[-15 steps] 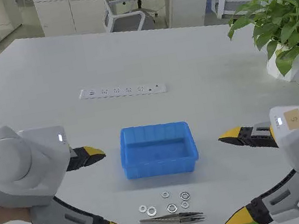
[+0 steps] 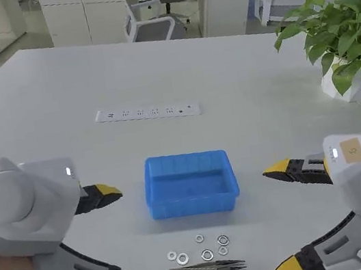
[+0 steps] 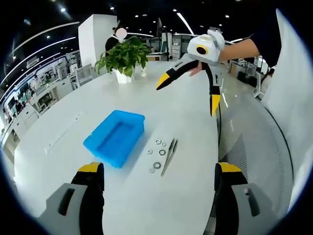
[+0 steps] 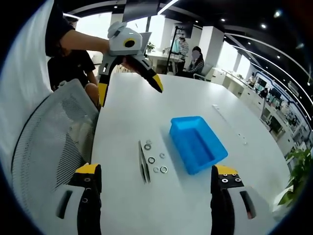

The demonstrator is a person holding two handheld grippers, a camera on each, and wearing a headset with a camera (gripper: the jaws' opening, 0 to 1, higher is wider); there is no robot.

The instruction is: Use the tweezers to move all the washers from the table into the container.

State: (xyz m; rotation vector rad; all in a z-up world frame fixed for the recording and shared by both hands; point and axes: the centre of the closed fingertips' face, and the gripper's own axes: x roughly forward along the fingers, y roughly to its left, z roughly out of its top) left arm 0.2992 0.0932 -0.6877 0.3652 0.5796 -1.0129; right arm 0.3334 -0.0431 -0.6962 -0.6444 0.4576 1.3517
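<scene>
A blue container point(image 2: 190, 183) point(image 3: 115, 137) point(image 4: 197, 143) sits mid-table with nothing visible inside. Just in front of it lie several small metal washers point(image 2: 201, 247) point(image 3: 157, 151) point(image 4: 154, 159) and a pair of metal tweezers point(image 2: 206, 267) point(image 3: 169, 155) point(image 4: 144, 163). My left gripper point(image 2: 121, 243) point(image 3: 159, 174) hovers open to the left of them, holding nothing. My right gripper point(image 2: 283, 222) point(image 4: 152, 176) hovers open to the right, also holding nothing. Each gripper appears raised above the table in the other's view.
A white power strip point(image 2: 147, 112) lies beyond the container. A potted plant point(image 2: 345, 31) point(image 3: 125, 59) stands at the table's far right. A mesh chair point(image 4: 54, 142) is at the near edge. Other people point(image 4: 195, 58) sit farther off in the room.
Both grippers have drifted slightly lower and outward in the head view; the view itself shifted a little. Washers, tweezers and container lie where they were.
</scene>
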